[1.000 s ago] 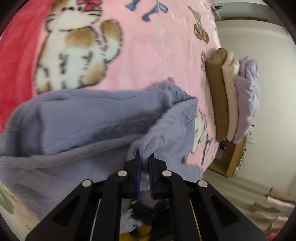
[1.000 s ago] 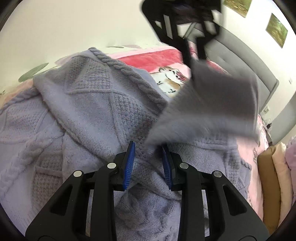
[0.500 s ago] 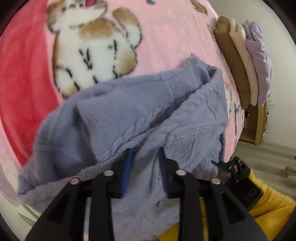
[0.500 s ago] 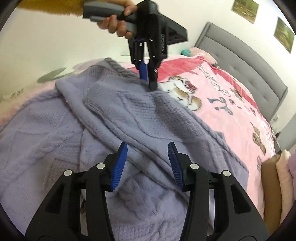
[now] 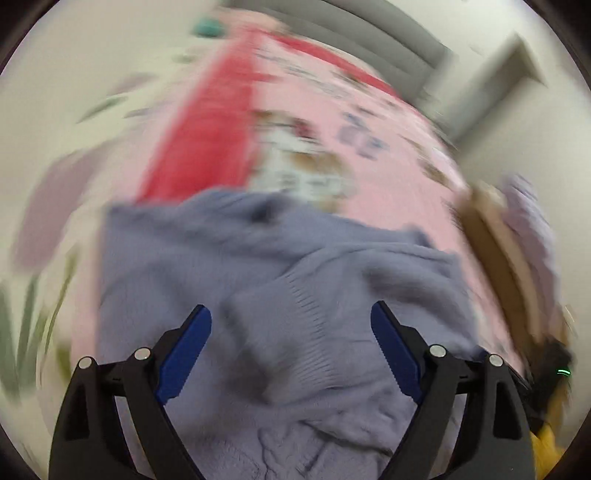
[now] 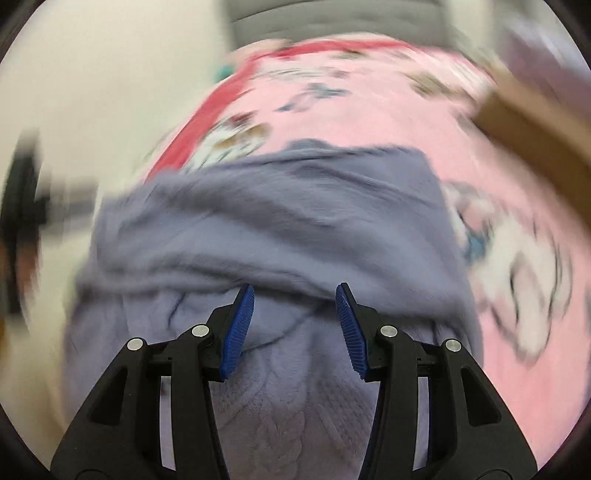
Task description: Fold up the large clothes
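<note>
lavender knit lies loose, both grippers spread

lavender cable-knit sweater [image 5: 280, 295] lies bunched on the pink cartoon-print fleece blanket [image 5: 388, 177], and you can see its far edge stop short of the blanket's red band [image 5: 207, 133]. bare pink blanket runs beyond it toward the grey padded headboard [image 6: 332, 18]. a brown cushion [image 6: 535, 125] stands near the right side of your right view. both views are badly blurred.

your left gripper [image 5: 291, 325] is spread wide, blue pads well apart, nothing between them but sweater below. your right gripper [image 6: 295, 314] is parted less widely and also holds nothing, above a fold.

a second ago your left gripper pinched the sweater's edge; it has let go and opened further since half a second back.
</note>
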